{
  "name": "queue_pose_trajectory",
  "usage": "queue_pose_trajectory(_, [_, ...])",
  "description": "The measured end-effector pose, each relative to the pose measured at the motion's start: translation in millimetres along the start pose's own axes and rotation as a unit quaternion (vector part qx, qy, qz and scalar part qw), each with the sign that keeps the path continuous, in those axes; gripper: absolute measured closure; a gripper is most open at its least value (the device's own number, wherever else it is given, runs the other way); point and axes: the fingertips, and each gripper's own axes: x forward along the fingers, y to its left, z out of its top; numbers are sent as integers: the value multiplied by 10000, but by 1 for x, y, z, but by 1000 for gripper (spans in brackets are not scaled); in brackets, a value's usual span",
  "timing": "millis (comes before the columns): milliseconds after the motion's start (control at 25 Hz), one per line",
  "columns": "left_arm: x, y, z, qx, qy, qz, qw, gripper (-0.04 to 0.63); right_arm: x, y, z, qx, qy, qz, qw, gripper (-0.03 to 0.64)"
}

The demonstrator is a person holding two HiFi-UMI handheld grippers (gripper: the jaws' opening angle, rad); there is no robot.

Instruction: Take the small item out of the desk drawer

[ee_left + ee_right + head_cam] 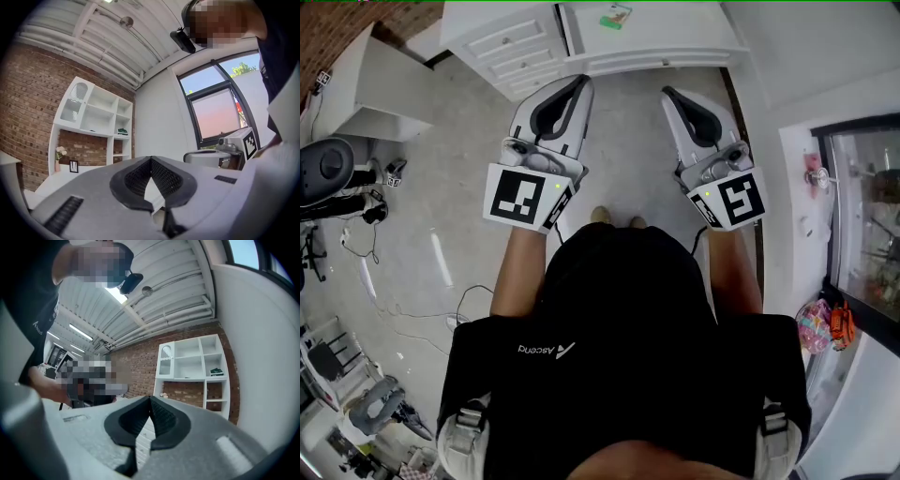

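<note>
1. The person stands on a grey floor (469, 169) facing a white bench (675, 37), which lies at the top of the head view.
2. The left hand-held gripper (581, 81) is raised in front of the body. In its own view the two dark ribbed pads (136, 178) meet at the tip, pressed together with nothing between them.
3. The right hand-held gripper (667, 93) is held beside it, well apart from it. Its jaws are also pressed together and pinch nothing.
4. Both hand-held grippers are clear of the bench and touch nothing.
5. The bench's drawers (511, 49) sit at its left end, and their fronts look flush and closed. The small item cannot be seen in any view.
6. A small green object (614, 17) lies on the bench top. What it is cannot be told.
7. Both gripper views tilt upward. They show a white shelf unit (93, 117) against a brick wall (28, 108).
</note>
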Motion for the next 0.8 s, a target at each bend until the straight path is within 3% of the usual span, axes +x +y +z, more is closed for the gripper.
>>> queue_pose_trajectory(800, [15,68,-13,-36,-72,-208,9998,595,53,-12,-18,-203,164,-395,9989,615])
